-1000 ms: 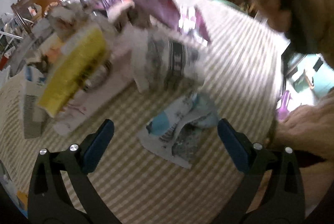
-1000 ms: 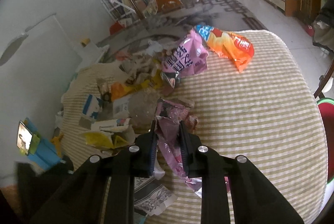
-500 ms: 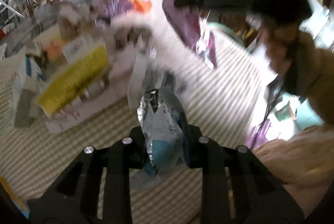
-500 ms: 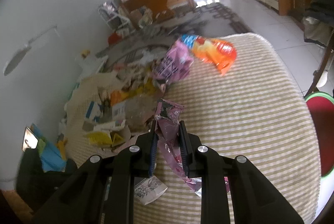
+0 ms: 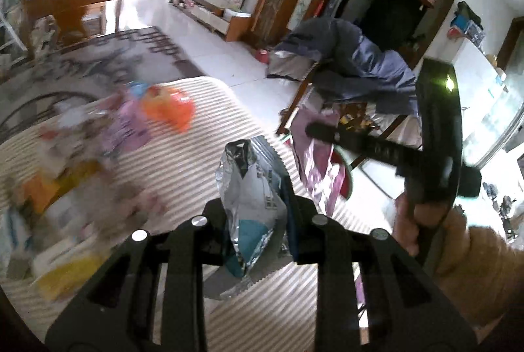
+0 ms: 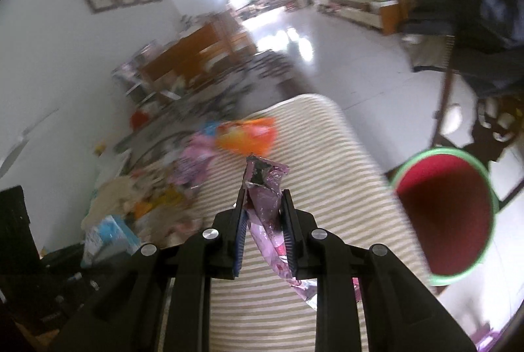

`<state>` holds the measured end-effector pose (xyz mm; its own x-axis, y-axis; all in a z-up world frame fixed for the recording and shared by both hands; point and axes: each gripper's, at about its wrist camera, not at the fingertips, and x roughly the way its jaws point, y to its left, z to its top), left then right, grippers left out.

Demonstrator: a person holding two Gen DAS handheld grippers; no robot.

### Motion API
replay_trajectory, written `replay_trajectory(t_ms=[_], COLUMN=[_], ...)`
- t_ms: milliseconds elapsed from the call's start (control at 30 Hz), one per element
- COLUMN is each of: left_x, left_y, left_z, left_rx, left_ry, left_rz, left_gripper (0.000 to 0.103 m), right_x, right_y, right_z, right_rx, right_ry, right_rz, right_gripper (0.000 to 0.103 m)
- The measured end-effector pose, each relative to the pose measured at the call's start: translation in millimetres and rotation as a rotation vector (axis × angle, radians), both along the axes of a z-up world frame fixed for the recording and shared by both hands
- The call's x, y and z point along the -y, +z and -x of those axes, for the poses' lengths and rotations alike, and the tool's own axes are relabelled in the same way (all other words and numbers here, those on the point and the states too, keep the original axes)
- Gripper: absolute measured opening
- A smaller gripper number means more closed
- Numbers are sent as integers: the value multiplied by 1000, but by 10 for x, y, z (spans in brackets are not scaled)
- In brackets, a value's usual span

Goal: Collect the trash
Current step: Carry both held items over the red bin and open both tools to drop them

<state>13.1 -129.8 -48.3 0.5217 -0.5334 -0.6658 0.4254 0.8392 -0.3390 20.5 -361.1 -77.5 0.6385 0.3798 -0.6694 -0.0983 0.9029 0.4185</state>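
Striped tablecloth (image 5: 209,109) further below now, L gripper (image 5: 257,221) clamps silver wrapper (image 5: 252,188), R gripper (image 6: 263,221) still clamps pink wrapper (image 6: 265,198).

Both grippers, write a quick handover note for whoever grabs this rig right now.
Left gripper: shut on a silver wrapper, lifted above the striped table.
Right gripper: shut on a pink wrapper, also lifted, near the table's right edge.
Bin: red with a green rim, on the floor right of the table.
Done: two wrappers picked up, not yet dropped.
Left: drop both in the bin, then clear the orange bag, purple bag and the blurred litter pile on the table's left side.
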Motion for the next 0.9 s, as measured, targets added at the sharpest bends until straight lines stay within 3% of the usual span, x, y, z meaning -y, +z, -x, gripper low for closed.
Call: replay_trajectory(t_ms=[300, 567, 600, 633, 667, 700, 733, 767, 900], left_x=[1053, 1915, 2002, 2061, 2108, 2140, 2146, 2161, 2171], left_y=[-347, -572, -588, -612, -639, -658, -654, -660, -656], left_z=[-668, -960, -985, -1011, -1033, -1047, -1059, -1068, -1076], left_rx=[-117, -156, -157, -158, -159, -154, -151, -151, -137], left_ry=[-126, -232, -238, -237, -230, -219, -216, -217, -215], left_rz=[28, -5, -7, -13, -22, -21, -14, -13, -37], left_gripper=[25, 25, 29, 43, 54, 68, 70, 70, 74], right_x=[1166, 1812, 1857, 1926, 1966, 1988, 2025, 2056, 2099], right_y=[-251, -355, -357, -365, -370, -374, -371, -368, -381], right_z=[-92, -194, -200, -209, -233, -241, -239, -234, -262], right_rx=[-72, -101, -101, -100, -100, -98, -93, -88, -95], right_ry=[-249, -343, -349, -357, -365, -370, -380, -390, -407], right_rz=[-38, -45, -46, -48, -49, -49, -48, -44, -44], right_gripper=[21, 23, 24, 30, 44, 52, 62, 66, 70])
